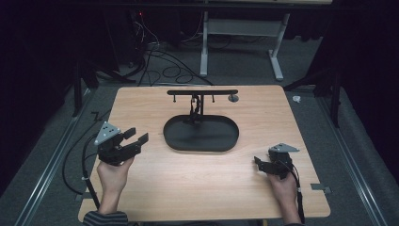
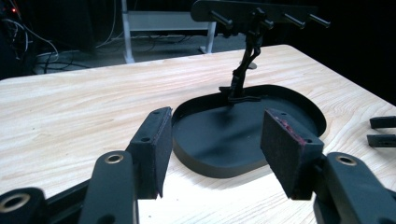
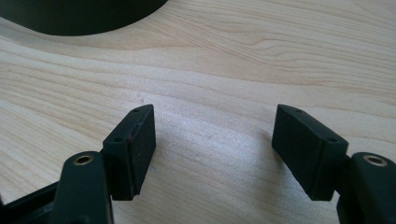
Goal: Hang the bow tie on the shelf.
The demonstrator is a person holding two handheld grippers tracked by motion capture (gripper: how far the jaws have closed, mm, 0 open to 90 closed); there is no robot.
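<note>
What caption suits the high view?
Two open tongs, left and right, rest on a wooden table beside a black oval tray.

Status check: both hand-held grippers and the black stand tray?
Left hand-held gripper open, empty. Right hand-held gripper open, empty, low over table. Black stand tray untouched, mid-table. Nothing in the way.

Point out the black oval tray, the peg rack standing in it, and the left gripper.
black oval tray (image 1: 211, 141), high view, bare floor near its front rim
peg rack (image 1: 202, 92), high view, top crossbar
left gripper (image 1: 137, 135), high view, midway between its fingertips
</note>
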